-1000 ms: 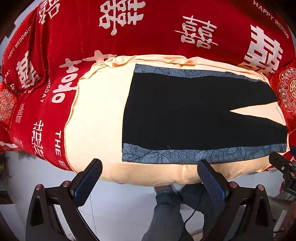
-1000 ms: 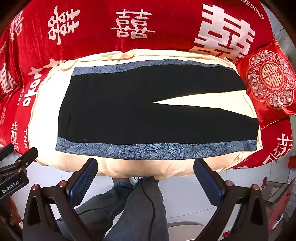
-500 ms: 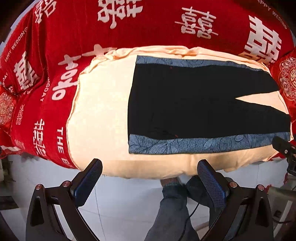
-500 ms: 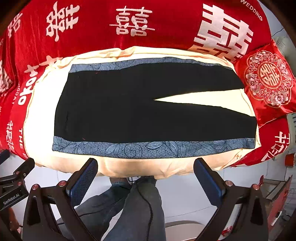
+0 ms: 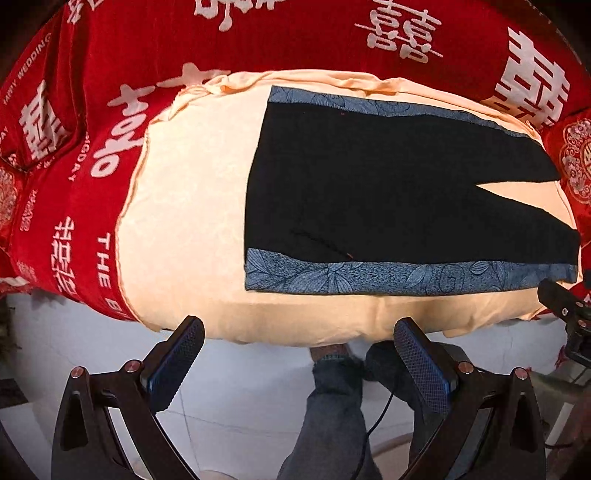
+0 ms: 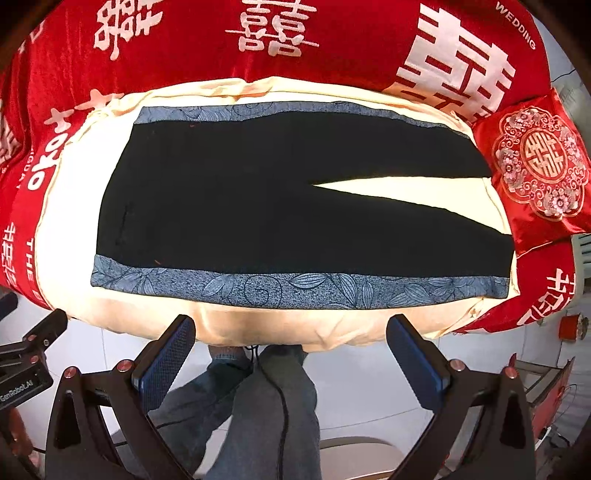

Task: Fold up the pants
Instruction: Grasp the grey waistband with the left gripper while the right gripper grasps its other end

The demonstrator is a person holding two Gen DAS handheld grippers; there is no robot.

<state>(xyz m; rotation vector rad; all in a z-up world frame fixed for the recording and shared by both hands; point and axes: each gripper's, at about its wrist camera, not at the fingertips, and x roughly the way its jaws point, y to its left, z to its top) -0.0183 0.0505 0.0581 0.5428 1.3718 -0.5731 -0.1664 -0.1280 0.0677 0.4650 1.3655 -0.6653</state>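
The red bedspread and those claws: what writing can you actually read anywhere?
"WEDDING": red velvet bedspread, top right.
"GenRobot.AI": black left claw body.
"THE": bedspread's left edge.
Large white double-happiness characters: across the bedspread.
"...DAY": bedspread, partly cut off.
Black pants with blue floral trim: no text.

Pants (image 6: 258, 206): black, blue leaf-patterned side bands, flat on a cream sheet (image 6: 74, 229); legs split rightward
Right gripper (image 6: 291, 354): fingers wide apart, empty (hovering off the sheet's near edge)
Cover (image 6: 351, 40): red, white characters
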